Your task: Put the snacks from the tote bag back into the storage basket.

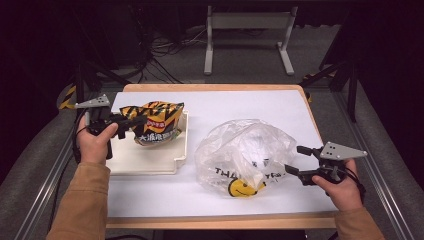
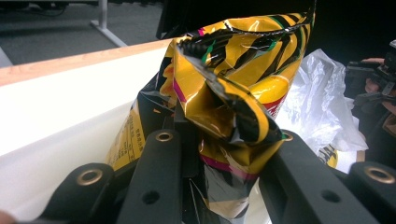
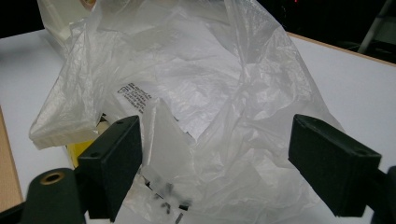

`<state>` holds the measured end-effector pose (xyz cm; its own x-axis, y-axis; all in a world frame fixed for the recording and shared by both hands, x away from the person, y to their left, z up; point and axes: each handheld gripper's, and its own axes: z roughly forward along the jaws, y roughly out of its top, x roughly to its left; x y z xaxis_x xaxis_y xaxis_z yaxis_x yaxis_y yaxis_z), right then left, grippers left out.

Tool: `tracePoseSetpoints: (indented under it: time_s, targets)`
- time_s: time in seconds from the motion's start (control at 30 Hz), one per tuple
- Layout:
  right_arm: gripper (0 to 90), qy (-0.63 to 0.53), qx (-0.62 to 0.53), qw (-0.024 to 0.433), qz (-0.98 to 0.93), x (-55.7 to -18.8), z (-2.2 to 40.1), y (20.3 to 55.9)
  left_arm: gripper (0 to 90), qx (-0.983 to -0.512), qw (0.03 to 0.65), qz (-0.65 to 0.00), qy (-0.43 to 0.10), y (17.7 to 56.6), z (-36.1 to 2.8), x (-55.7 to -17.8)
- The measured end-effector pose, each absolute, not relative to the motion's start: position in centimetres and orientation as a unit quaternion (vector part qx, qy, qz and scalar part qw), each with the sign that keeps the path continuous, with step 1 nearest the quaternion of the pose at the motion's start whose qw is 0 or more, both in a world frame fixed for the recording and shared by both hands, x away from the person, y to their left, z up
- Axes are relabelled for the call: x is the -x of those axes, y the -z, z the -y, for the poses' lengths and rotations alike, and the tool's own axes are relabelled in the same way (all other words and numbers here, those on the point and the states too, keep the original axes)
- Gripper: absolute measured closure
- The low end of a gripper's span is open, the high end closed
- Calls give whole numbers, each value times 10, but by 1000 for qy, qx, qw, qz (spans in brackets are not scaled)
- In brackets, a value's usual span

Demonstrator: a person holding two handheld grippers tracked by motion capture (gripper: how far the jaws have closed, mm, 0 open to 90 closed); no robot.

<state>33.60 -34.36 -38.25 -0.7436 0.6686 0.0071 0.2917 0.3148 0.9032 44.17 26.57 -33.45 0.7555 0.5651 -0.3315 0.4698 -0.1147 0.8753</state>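
Observation:
A yellow and black striped snack bag [image 1: 157,122] hangs just above the white tray [image 1: 145,160] at the table's left. My left gripper [image 1: 131,122] is shut on its crumpled end; in the left gripper view both jaws press the foil of the snack bag [image 2: 233,84] from either side of my left gripper [image 2: 224,154]. A crinkled clear plastic bag [image 1: 245,150] with a yellow smiley print lies right of centre. My right gripper [image 1: 295,159] stands open at its right edge. In the right gripper view the plastic bag [image 3: 201,93] bulges between the wide jaws of my right gripper [image 3: 219,154].
The white-topped table [image 1: 280,105] has a wooden rim. The tray's raised wall [image 2: 46,154] runs below the snack bag. A metal stand [image 1: 247,35] and cables sit on the floor beyond the far edge. The other hand's gripper [image 2: 373,84] shows past the plastic bag [image 2: 322,107].

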Motion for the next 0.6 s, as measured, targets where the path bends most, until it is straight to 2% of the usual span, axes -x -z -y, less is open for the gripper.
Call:
tracePoseSetpoints:
  time_s: [0.6]
  targets:
    - [176, -499, -301, 182, -792, -338, 341, 385, 746, -740, 560, -372, -1, 355, -267, -456]
